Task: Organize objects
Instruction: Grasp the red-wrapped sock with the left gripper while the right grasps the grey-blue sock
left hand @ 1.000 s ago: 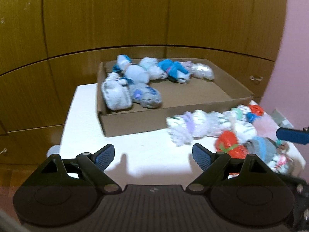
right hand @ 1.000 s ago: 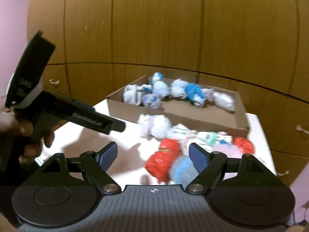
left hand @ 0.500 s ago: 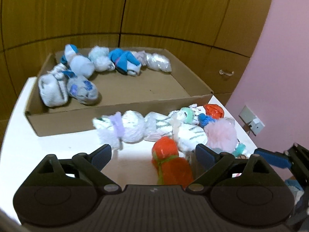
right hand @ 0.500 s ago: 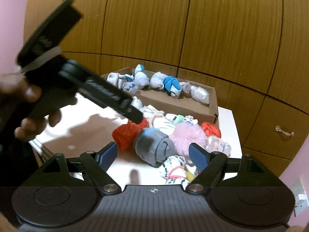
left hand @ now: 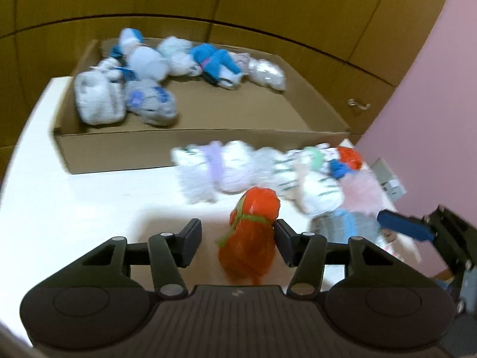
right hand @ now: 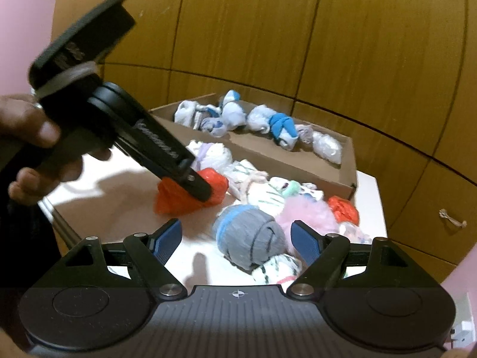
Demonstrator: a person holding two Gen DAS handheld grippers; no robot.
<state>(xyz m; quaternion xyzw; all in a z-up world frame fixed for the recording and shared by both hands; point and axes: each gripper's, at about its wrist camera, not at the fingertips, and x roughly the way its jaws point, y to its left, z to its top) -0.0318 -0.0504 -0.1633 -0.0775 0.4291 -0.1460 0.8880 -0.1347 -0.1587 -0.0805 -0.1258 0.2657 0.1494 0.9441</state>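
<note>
Rolled sock bundles lie in a heap on a white table point(left hand: 74, 208). An orange-red bundle point(left hand: 253, 232) sits between the fingers of my left gripper point(left hand: 237, 238), which is open around it; it also shows in the right wrist view point(right hand: 184, 197). A grey bundle with a blue band point(right hand: 250, 235) lies between the fingers of my right gripper point(right hand: 235, 237), which is open. A cardboard box point(left hand: 125, 149) behind the heap holds several white and blue bundles point(left hand: 98, 101).
White, pink point(right hand: 307, 214) and red point(right hand: 342, 208) bundles lie between the box and the grippers. Wooden cabinet doors point(right hand: 298, 44) stand behind the table. A pink wall point(left hand: 432, 104) with a socket is at the right. The table's edge runs near left.
My left gripper has moved down and forward so that the orange-red bundle sits between its fingers. My right gripper has come closer to the grey bundle.
</note>
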